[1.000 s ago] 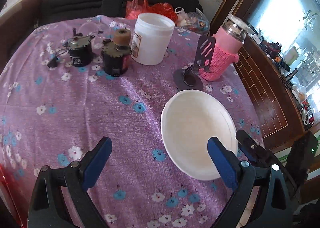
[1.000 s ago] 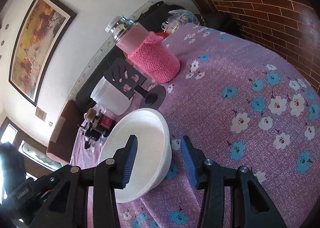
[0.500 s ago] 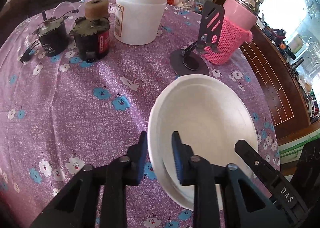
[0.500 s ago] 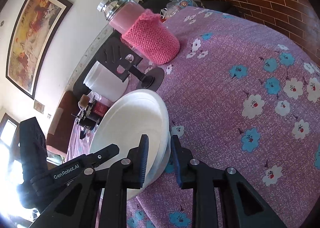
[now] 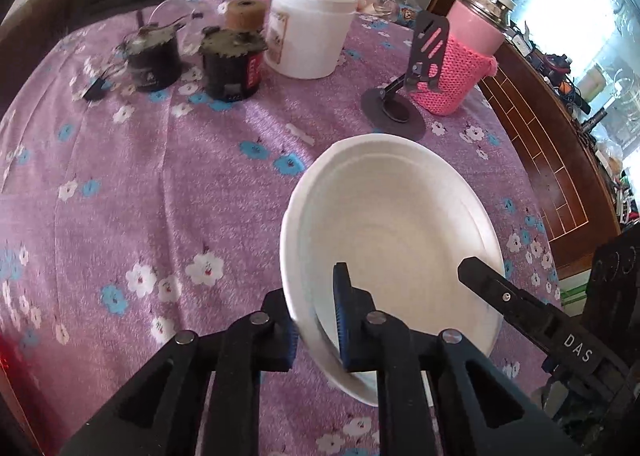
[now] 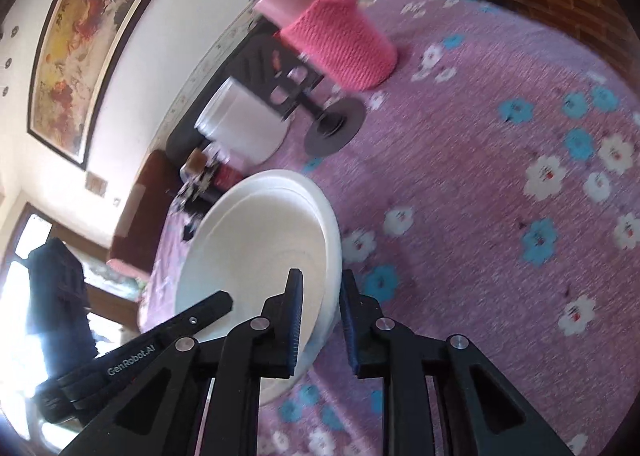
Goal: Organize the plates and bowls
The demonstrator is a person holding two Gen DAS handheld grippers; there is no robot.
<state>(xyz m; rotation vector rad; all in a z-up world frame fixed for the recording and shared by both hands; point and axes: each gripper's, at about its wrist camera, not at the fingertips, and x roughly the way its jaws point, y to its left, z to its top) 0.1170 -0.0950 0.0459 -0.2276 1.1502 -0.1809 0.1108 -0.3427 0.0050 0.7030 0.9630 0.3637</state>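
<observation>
A white bowl (image 5: 392, 224) sits at the near right of the purple flowered table; it seems to be a nested stack, with a second rim showing. My left gripper (image 5: 316, 312) is shut on its left rim, one pad inside and one outside. My right gripper (image 6: 320, 316) is shut on the opposite rim of the same bowl (image 6: 260, 240). Each gripper's finger shows in the other's view, at the bowl's edge. The bowl looks tilted and slightly raised; I cannot tell if it still touches the cloth.
At the back stand a white tub (image 5: 312, 28), two dark motor-like cylinders (image 5: 232, 64), a black phone stand (image 5: 404, 96) and a pink knit-sleeved bottle (image 5: 464, 52). The table's right edge drops to a brick-patterned wall (image 5: 560, 184).
Both grippers went from open beside the bowl to shut on its opposite rims. The bowl has since tilted and risen a little toward the cameras.
</observation>
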